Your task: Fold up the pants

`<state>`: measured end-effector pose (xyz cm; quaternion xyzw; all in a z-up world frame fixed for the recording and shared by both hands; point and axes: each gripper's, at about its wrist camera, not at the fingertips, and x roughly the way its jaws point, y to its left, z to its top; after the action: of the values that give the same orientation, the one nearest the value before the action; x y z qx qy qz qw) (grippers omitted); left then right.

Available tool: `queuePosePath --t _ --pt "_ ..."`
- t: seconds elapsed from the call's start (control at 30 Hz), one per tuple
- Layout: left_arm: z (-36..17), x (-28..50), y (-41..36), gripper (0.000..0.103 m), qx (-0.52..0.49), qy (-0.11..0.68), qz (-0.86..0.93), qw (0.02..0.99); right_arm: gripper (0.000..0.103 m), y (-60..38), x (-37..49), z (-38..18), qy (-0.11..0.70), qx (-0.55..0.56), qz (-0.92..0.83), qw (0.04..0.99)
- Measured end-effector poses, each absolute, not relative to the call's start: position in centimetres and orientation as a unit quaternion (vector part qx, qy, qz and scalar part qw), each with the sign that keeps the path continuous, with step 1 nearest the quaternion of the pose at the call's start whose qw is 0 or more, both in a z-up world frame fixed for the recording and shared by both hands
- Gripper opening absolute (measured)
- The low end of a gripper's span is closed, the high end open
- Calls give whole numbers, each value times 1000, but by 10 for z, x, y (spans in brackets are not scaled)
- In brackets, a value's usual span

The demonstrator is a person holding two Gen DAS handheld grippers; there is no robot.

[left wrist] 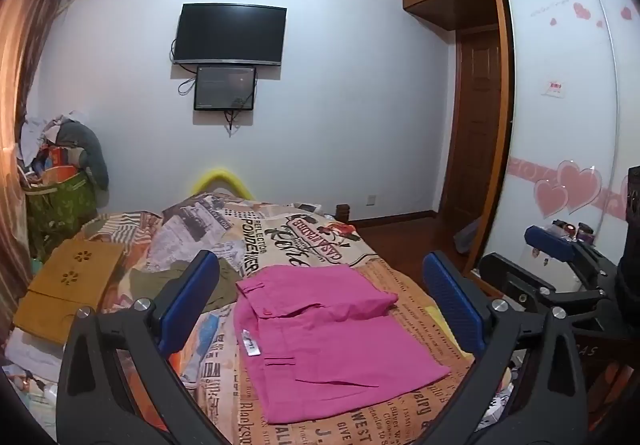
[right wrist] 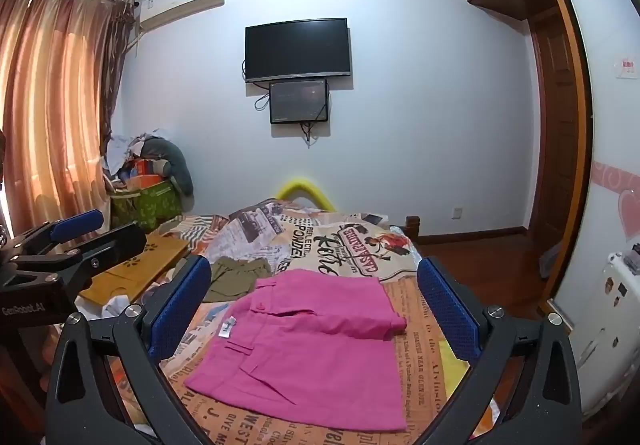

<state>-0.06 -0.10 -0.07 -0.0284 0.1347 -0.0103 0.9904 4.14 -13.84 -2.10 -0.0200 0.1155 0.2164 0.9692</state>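
Observation:
Pink pants (left wrist: 332, 341) (right wrist: 312, 345) lie flat on the bed, folded into a compact rectangle with a white label showing at the waistband. My left gripper (left wrist: 320, 297) hovers above and in front of them, jaws wide open with nothing between them. My right gripper (right wrist: 314, 297) is likewise open and empty, hanging over the same pants. In the left wrist view the right gripper (left wrist: 560, 249) shows at the right edge; the left gripper (right wrist: 72, 241) shows at the left edge of the right wrist view.
The bed has a newspaper-print cover (left wrist: 280, 241) (right wrist: 340, 245). An olive garment (left wrist: 212, 285) (right wrist: 236, 277) lies left of the pants. A yellow-brown wooden lap tray (left wrist: 68, 285) (right wrist: 136, 269) sits at the bed's left. A wardrobe (left wrist: 560, 125) stands right, a cluttered basket (right wrist: 148, 201) far left.

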Motion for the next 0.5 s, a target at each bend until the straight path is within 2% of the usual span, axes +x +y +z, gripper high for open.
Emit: queuePosePath --t 0.5 --pt "-4 0 -3 103 -33 130 -6 991 103 -139 42 -20 115 -25 211 970"
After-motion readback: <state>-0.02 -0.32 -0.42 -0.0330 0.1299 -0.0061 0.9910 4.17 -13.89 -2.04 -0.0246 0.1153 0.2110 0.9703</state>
